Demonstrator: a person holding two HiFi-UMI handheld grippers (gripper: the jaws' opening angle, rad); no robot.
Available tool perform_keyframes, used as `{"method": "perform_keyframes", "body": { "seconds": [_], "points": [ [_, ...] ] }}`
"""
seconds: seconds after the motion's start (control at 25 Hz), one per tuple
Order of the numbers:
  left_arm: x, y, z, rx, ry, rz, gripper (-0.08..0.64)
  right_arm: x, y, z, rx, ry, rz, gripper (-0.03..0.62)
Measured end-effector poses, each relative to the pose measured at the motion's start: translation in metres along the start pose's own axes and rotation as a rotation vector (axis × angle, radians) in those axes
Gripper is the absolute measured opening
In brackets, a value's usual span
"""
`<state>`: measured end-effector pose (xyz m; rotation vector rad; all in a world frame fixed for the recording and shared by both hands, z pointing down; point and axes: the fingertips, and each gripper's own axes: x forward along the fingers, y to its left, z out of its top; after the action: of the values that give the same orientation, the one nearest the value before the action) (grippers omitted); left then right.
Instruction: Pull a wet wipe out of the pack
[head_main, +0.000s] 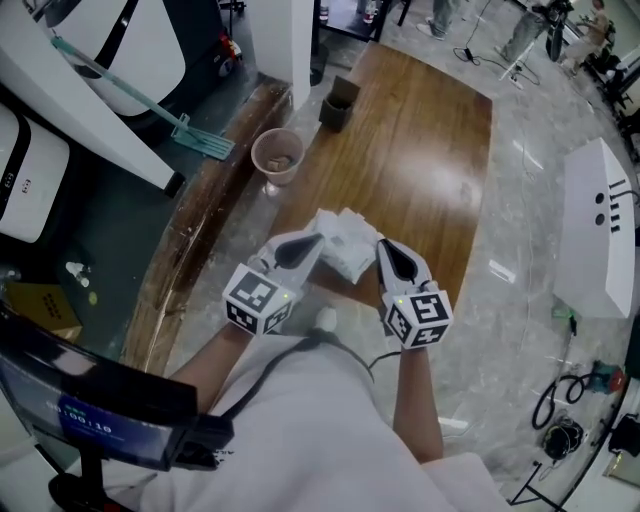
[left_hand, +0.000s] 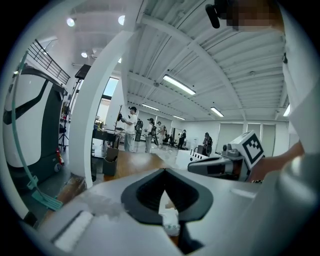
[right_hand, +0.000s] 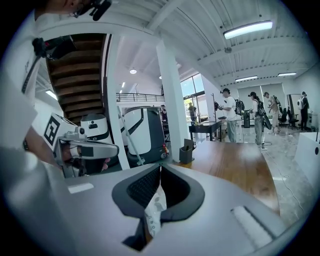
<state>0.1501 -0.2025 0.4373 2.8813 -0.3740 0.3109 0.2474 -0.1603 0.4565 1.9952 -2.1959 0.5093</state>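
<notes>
Both tongs are clenched on the pack (head_main: 345, 245), held in the air between them: the left gripper (head_main: 310, 243) bites a white, green-printed end and the right gripper (head_main: 383, 250) pinches a thin printed flap, each seen right in the jaws in its own gripper view. No loose wipe can be told apart from the wrapper, so the pull itself looks not yet begun. To do it well, one gripper should keep the pack body firm while the other lets go and takes a new hold on the sheet at the opening, not on film; then draw straight away from the pack, slowly, so that the sheet neither tears nor drags a second one out. With both holds on wrapper, pulling now would only stretch or rip it. Below the pack is the wooden table (head_main: 430, 160), bare under it. Beyond the pack to the left a cup (head_main: 277, 155) stands at the table's edge, and farther beyond it a dark box (head_main: 340, 103); both are well apart from the pack. Nothing stands in the way of a pull to either side.
</notes>
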Motion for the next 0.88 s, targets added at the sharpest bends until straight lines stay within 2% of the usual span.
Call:
{"method": "perform_keyframes", "body": {
  "seconds": [0.4,0.64,0.88],
  "points": [
    [0.001,-0.008,0.021,0.048,-0.024,-0.069,0.003,-0.026,0.015,0.026,-0.011,-0.093,-0.071,0.012],
    [0.002,-0.013,0.020,0.051,-0.018,-0.096,0.003,-0.033,0.015,0.027,0.000,-0.101,-0.100,0.012],
    [0.001,-0.010,0.012,0.040,-0.006,-0.091,0.003,-0.033,0.016,0.021,-0.003,-0.086,-0.098,0.012]
  ]
}}
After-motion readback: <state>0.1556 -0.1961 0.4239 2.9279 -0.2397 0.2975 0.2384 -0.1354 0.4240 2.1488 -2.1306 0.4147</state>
